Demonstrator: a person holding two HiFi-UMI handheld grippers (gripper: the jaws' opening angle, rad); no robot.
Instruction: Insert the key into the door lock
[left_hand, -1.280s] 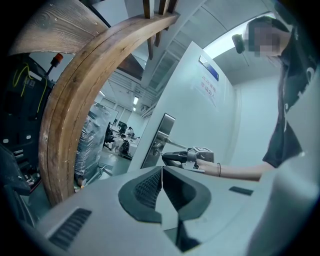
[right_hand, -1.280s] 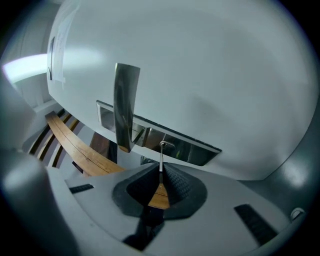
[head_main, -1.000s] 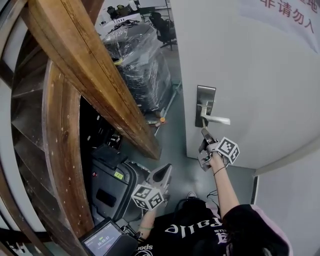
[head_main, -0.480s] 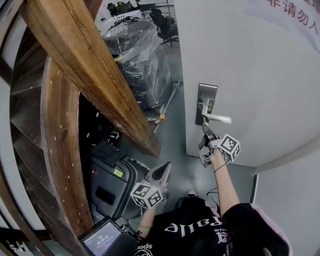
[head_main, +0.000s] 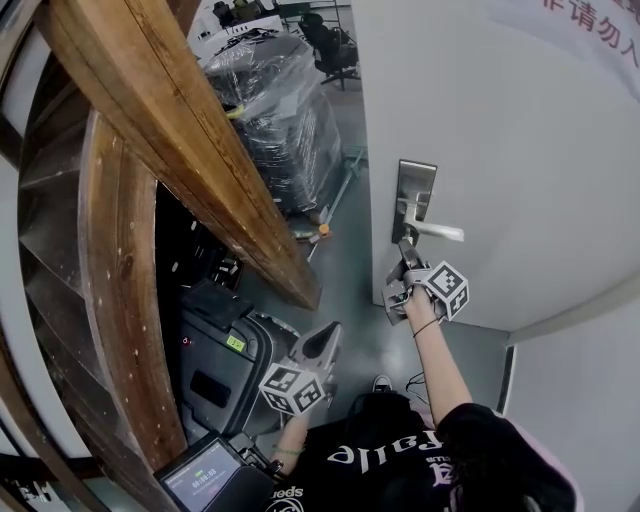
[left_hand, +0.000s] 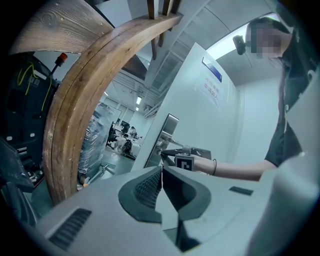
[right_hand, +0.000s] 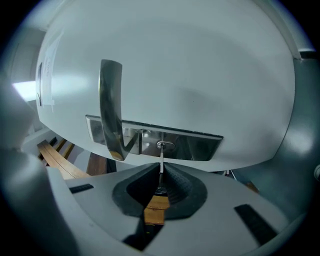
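- two grippers show in the head view: the right gripper (head_main: 404, 250) is raised at the far side against the white door (head_main: 520, 150). the left gripper (head_main: 325, 350) hangs nearer and lower to the left, well apart from the door.
- the right gripper's jaws are pinched narrow on the key (right_hand: 161, 162), whose thin blade stands out from between the tips toward the door.
- the key's tip meets the keyhole (right_hand: 165, 145) in the steel lock plate (right_hand: 200, 145); how deep it sits cannot be told.
- the lever handle (right_hand: 111, 107) sits on the same plate, beside the keyhole and apart from the key.
- the left gripper's jaws are pressed together with nothing between them.
- a curved wooden beam (head_main: 170, 150) fills the left of the scene, with a plastic-wrapped pallet load (head_main: 285, 110) farther off.
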